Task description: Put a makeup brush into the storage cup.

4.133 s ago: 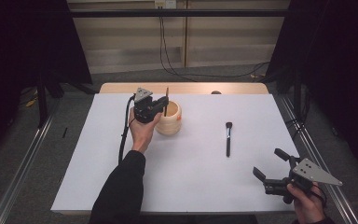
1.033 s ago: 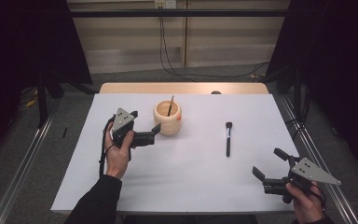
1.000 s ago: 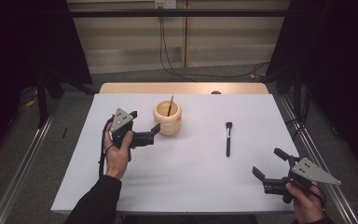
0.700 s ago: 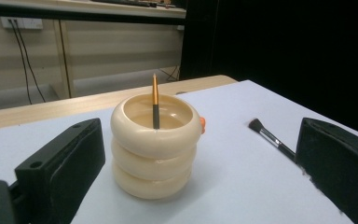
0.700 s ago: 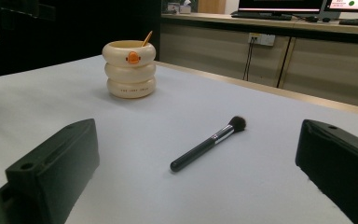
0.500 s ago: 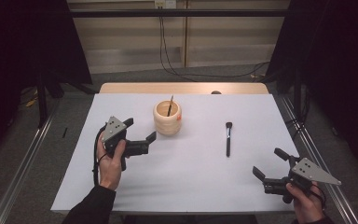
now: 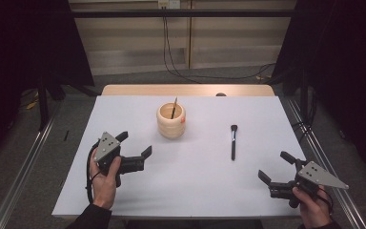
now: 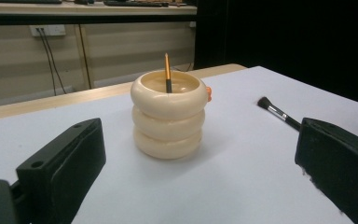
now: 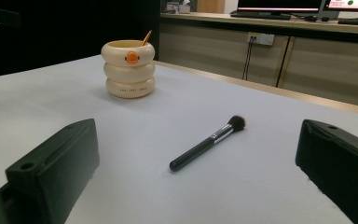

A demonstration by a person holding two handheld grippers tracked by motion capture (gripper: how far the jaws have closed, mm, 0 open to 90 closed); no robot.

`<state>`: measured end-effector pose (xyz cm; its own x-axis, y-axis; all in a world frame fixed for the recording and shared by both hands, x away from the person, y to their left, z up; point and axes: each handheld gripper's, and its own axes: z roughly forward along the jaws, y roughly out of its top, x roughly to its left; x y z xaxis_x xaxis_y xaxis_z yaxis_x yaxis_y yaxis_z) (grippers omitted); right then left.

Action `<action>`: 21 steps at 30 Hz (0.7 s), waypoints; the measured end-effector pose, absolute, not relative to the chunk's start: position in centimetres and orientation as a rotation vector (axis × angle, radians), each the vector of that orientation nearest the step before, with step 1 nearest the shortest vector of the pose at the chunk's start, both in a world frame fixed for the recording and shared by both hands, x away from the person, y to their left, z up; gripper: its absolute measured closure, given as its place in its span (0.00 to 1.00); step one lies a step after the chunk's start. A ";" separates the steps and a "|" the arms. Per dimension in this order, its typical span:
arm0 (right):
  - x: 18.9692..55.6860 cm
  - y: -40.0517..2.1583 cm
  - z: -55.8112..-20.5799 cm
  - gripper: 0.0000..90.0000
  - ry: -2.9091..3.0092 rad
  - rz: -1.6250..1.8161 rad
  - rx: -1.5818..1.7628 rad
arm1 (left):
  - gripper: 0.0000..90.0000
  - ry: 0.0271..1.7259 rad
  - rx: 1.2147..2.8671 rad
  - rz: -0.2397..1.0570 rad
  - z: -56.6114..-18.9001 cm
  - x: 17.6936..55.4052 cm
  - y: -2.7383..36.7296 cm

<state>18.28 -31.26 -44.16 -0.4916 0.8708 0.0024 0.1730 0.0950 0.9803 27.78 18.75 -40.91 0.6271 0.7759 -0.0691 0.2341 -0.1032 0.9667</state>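
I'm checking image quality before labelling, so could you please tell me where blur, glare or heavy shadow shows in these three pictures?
High view: white table evenly lit, surroundings nearly black, no glare. Left gripper view: cream ringed holder sharp with a soft shadow beside it; the left tool has near black jaws that look soft. Right gripper view: black makeup brush fairly sharp, background desks hazy, right tool jaws blurred.

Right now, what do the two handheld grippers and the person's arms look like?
Both the left gripper and the right gripper are black, each with two blocky black jaws that have small round holes, and each carries a grey three-cornered plate on top. A black cable loops from the left one. The left sleeve is dark.
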 end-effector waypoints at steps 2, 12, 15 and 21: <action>18.3 -31.3 -44.2 0.00 1.758 1.438 1.026 | 0.02 0.857 1.646 0.554 -41.0 27.4 19.0; 18.3 -31.2 -44.2 0.00 1.749 1.435 1.035 | 0.02 0.855 1.641 0.603 -41.4 25.5 20.1; 18.4 -31.2 -44.2 0.00 1.748 1.433 1.033 | 0.02 0.871 1.618 0.583 -41.2 24.7 20.5; 18.4 -31.2 -44.2 0.00 1.751 1.429 1.038 | 0.01 0.880 1.601 0.618 -41.1 23.3 21.3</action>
<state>18.37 -31.21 -44.22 -0.4806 0.8769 0.0011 0.1768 0.0957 0.9796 23.25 21.28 -41.14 0.5800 0.8118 -0.0682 0.2117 -0.0693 0.9749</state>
